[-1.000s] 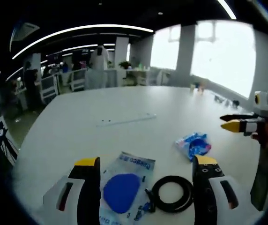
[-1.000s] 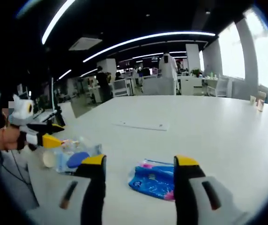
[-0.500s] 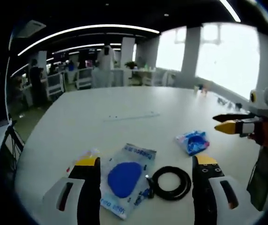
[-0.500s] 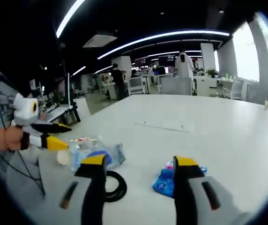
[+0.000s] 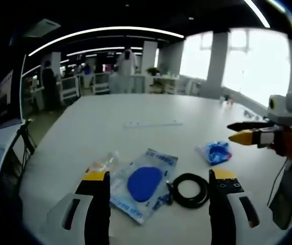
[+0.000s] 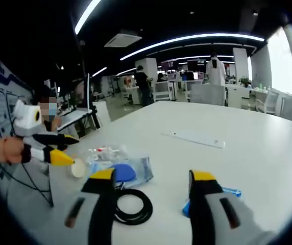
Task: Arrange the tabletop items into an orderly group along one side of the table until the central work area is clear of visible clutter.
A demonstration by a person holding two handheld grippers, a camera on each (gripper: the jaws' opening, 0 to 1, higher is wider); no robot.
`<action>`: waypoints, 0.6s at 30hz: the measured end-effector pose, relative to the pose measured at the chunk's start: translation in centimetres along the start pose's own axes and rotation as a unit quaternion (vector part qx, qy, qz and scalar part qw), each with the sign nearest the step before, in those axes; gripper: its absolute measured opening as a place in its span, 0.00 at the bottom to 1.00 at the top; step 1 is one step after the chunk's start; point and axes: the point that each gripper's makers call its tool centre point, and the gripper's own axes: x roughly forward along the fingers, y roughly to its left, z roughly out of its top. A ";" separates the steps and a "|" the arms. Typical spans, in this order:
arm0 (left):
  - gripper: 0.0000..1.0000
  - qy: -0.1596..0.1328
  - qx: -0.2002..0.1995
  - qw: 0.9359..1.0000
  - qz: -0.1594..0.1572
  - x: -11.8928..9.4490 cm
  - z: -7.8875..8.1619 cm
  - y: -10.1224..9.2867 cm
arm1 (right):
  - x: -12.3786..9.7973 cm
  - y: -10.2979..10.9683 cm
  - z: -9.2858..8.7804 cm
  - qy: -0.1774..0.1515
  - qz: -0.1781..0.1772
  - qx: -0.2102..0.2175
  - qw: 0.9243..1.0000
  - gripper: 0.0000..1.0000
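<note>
1. The left gripper hovers low over the near edge of the white table, jaws spread wide and holding nothing.
2. Right ahead of it, between the jaws, lie a clear packet with a blue pad and a coiled black cable, almost touching.
3. A small clear bag sits just beside the packet, towards the table's edge; a blue wrapper lies apart on the other side.
4. The right gripper is also spread and empty. The cable lies just ahead of its left jaw, the wrapper by its right.
5. A long white strip lies far off, mid-table.
6. I judge the left gripper nearer the packet, whose long axis runs diagonally away from it.
</note>
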 end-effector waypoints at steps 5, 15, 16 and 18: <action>0.75 0.002 -0.006 1.000 0.006 -0.4 -0.4 0.2 | 0.6 0.6 -0.1 0.008 0.011 -0.007 1.000 0.56; 0.74 0.008 -0.013 1.000 0.011 -0.5 -1.4 0.0 | 1.8 1.5 -1.0 0.026 0.032 -0.018 0.999 0.54; 0.74 0.008 -0.013 1.000 0.011 -0.5 -1.5 -0.1 | 1.9 1.6 -1.0 0.024 0.034 -0.018 0.999 0.54; 0.74 0.011 -0.017 1.000 0.012 -0.5 -1.9 -0.3 | 2.1 1.8 -1.4 0.030 0.039 -0.021 0.999 0.54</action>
